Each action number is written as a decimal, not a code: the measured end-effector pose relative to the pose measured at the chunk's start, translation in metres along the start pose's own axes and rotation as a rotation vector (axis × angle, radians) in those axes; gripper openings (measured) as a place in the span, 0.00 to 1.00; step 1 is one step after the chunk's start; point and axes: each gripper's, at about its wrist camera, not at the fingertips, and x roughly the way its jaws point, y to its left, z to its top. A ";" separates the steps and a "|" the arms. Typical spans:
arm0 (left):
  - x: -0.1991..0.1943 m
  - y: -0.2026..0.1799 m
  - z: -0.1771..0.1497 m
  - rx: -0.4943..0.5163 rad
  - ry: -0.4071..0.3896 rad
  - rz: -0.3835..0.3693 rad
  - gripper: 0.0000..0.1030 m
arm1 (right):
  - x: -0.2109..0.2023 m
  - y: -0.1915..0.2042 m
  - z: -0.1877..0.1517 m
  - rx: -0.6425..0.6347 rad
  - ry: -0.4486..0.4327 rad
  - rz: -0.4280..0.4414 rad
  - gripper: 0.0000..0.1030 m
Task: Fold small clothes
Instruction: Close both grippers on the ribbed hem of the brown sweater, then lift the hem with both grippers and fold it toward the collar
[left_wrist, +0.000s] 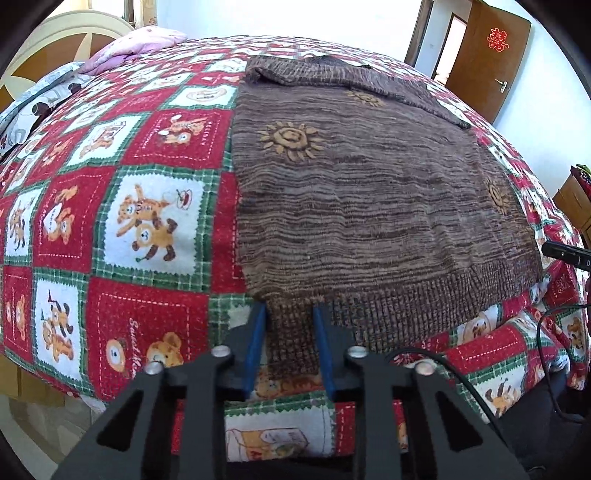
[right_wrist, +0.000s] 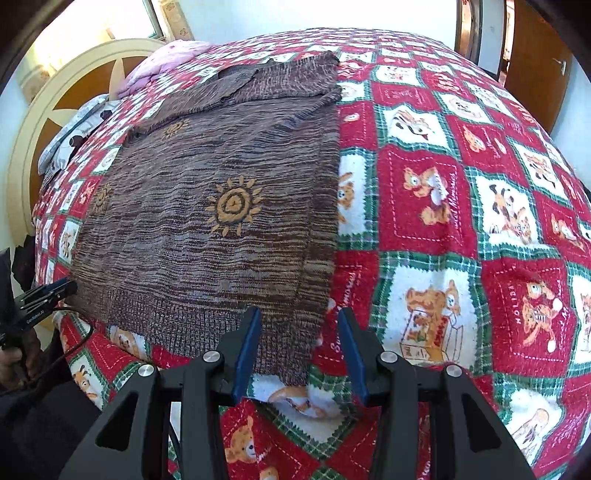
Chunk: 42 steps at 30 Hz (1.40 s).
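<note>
Sweater (left_wrist: 369, 206) lies flat on the bed's bear-print blanket (left_wrist: 147, 221), ribbed hem nearest and hanging slightly over the edge. At six o'clock in the left view, the left gripper (left_wrist: 290, 314) has its blue fingers partly open around the hem's left corner, not pinched as far as I can tell. The right gripper (right_wrist: 297, 317) stands wider, straddling the right corner at six o'clock. Farther up, toward twelve, both sleeves look already folded across the chest. Judging by that, the bottom-to-top fold remains.
</note>
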 end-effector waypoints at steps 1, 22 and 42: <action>0.000 0.000 0.000 0.001 0.000 -0.009 0.16 | 0.000 0.000 0.000 -0.002 0.001 -0.004 0.43; -0.017 0.002 0.009 -0.012 -0.078 -0.111 0.08 | 0.010 -0.010 -0.012 0.051 0.029 0.169 0.05; -0.061 0.016 0.032 -0.054 -0.215 -0.216 0.08 | -0.043 -0.031 0.003 0.189 -0.212 0.336 0.04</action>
